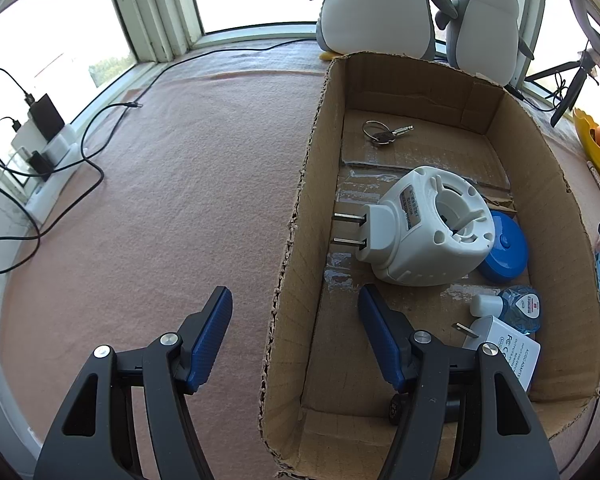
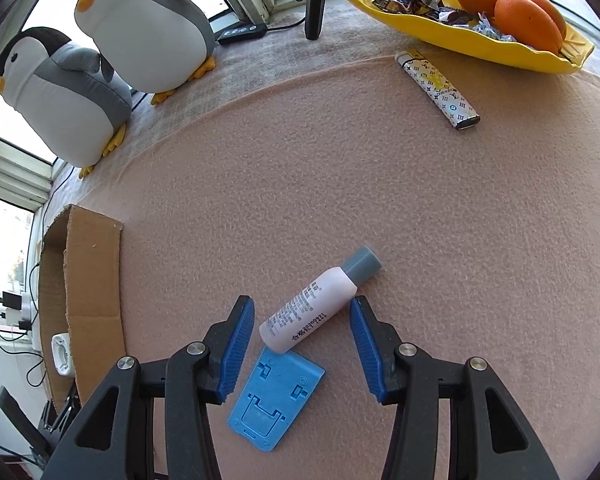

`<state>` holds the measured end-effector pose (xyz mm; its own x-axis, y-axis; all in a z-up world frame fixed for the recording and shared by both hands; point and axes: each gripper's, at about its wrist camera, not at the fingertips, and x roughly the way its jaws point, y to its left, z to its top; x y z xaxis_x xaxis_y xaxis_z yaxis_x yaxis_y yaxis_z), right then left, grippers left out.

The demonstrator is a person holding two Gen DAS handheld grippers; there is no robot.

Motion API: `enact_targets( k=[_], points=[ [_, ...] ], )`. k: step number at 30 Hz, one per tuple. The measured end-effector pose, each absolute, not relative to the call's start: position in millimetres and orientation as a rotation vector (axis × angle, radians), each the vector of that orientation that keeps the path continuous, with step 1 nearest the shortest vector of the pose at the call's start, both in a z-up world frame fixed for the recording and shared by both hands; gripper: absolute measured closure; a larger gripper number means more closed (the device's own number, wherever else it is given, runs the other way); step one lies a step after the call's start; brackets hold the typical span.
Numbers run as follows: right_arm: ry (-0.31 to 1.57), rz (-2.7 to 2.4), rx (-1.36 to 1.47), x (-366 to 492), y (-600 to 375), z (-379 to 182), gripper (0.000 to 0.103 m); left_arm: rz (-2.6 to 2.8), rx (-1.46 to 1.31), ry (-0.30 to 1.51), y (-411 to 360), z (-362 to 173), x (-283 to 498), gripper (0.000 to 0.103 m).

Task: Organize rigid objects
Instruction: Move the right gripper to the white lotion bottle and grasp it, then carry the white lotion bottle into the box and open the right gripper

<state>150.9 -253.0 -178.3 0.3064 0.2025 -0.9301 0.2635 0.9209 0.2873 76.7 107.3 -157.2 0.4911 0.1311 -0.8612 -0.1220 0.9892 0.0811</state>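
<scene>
In the right wrist view a small white bottle [image 2: 312, 308] with a grey-blue cap lies slantwise on the pink cloth. My right gripper [image 2: 302, 305] is open just above it, one finger on each side, pads not pressing. A flat blue plastic stand [image 2: 276, 404] lies beside the bottle's base. A patterned white bar [image 2: 438, 90] lies farther off. In the left wrist view my left gripper [image 1: 296, 304] is open, straddling the left wall of the cardboard box [image 1: 300, 208]. The box holds keys [image 1: 384, 132], a white plug-in device [image 1: 424, 228], a blue round case [image 1: 504, 248], a small clear bottle [image 1: 516, 308] and a white adapter [image 1: 508, 348].
Two plush penguins [image 2: 100, 60] stand by the window behind the box. A yellow dish [image 2: 496, 50] with oranges and sweets sits at the far right. Chargers and black cables [image 1: 40, 136] lie along the left sill. A tripod leg [image 2: 315, 0] stands at the back.
</scene>
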Motion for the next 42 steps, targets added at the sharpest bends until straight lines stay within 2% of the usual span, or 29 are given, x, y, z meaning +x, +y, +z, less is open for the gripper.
enact_targets(
  k=[4, 7, 15, 23, 42],
  points=[
    [1.272, -0.044, 0.371, 151.7, -245.7, -178.4, 0.058, 0.153, 0.010, 1.046, 107.2, -157.2, 76.7, 0.037],
    [1.279, -0.039, 0.335, 153.6, -242.2, -178.2, 0.069, 0.154, 0.010, 1.046, 107.3, -157.3, 76.6, 0.037],
    [1.288, -0.013, 0.237, 164.9, -236.3, -178.4, 0.085, 0.153, 0.008, 1.046, 107.3, -157.0, 76.7, 0.037],
    [1.257, 0.015, 0.151, 162.3, -220.2, -173.1, 0.085, 0.153, 0.008, 1.046, 107.5, -157.1, 76.6, 0.037],
    [1.132, 0.221, 0.141, 151.7, -145.3, -115.1, 0.085, 0.151, 0.000, 1.045, 110.5, -157.2, 76.4, 0.037]
  ],
)
